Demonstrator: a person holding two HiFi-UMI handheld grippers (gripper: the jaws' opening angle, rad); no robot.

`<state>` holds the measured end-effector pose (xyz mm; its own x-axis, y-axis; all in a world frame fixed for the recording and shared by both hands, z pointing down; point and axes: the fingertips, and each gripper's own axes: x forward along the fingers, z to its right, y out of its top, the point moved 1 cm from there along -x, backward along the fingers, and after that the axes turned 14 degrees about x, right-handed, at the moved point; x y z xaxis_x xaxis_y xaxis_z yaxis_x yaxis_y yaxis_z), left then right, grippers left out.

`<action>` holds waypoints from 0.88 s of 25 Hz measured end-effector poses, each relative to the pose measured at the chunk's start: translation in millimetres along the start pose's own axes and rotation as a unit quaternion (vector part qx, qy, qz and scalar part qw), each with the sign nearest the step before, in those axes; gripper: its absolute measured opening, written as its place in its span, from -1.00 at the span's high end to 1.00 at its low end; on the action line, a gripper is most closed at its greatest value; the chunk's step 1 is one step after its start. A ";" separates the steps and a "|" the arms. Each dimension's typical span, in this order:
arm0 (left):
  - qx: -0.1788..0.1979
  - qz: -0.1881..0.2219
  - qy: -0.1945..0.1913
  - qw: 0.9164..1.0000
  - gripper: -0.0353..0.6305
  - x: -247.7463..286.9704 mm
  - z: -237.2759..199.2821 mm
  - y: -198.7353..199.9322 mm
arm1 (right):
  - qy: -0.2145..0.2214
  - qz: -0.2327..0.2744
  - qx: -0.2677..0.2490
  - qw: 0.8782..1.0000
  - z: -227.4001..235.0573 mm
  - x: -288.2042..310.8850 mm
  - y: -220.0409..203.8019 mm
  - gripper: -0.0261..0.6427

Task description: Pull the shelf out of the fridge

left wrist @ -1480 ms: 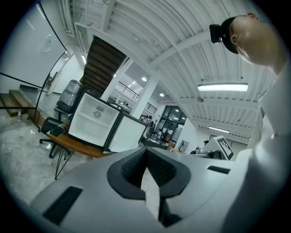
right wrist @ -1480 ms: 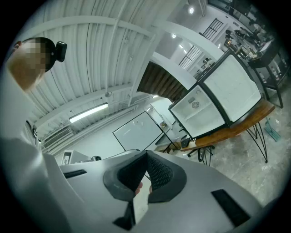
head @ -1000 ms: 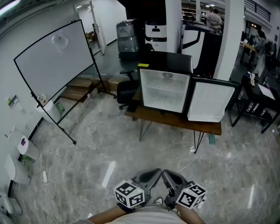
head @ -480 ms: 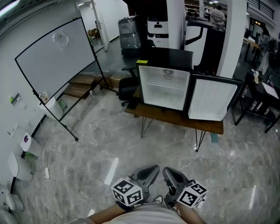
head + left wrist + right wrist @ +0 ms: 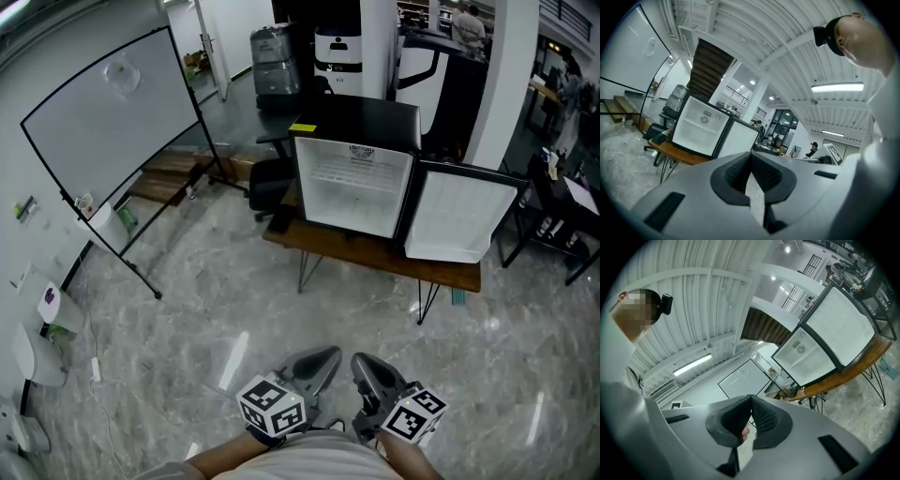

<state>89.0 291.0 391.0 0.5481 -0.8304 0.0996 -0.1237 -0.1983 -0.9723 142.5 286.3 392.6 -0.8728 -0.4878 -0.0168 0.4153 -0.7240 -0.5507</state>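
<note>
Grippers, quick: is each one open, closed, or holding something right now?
Left gripper: closed, jaw tips together, holding nothing.
Right gripper: closed, jaw tips together, holding nothing.

Left gripper (image 5: 330, 356) and right gripper (image 5: 360, 364) side by side, both closed

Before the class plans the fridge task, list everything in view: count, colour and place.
Fridge: one, black, white inside, door open, on the table.
Shelf: one, white, inside the fridge.
Table: one, brown, centre.
Whiteboard: one, white, left.
Office chair: one, black, left of the fridge.
Left gripper: one, grey, bottom, jaws shut, empty.
Right gripper: one, grey, bottom, jaws shut, empty.
</note>
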 end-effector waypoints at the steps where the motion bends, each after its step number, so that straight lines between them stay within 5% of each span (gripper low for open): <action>1: 0.000 0.000 -0.003 1.000 0.88 4.0 -7.9 1.0 | -0.003 0.002 0.001 1.000 3.7 7.6 3.2 0.87; 22: 0.001 -0.014 -0.083 0.996 0.88 84.3 -230.8 48.4 | -0.058 0.080 0.011 0.995 64.8 225.6 82.6 0.87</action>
<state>-61.6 91.3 401.1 0.6799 -0.7276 0.0908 -0.1047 -0.2189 -0.9701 -3.5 84.8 397.4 -0.7599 -0.6500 -0.0054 0.5531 -0.6422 -0.5307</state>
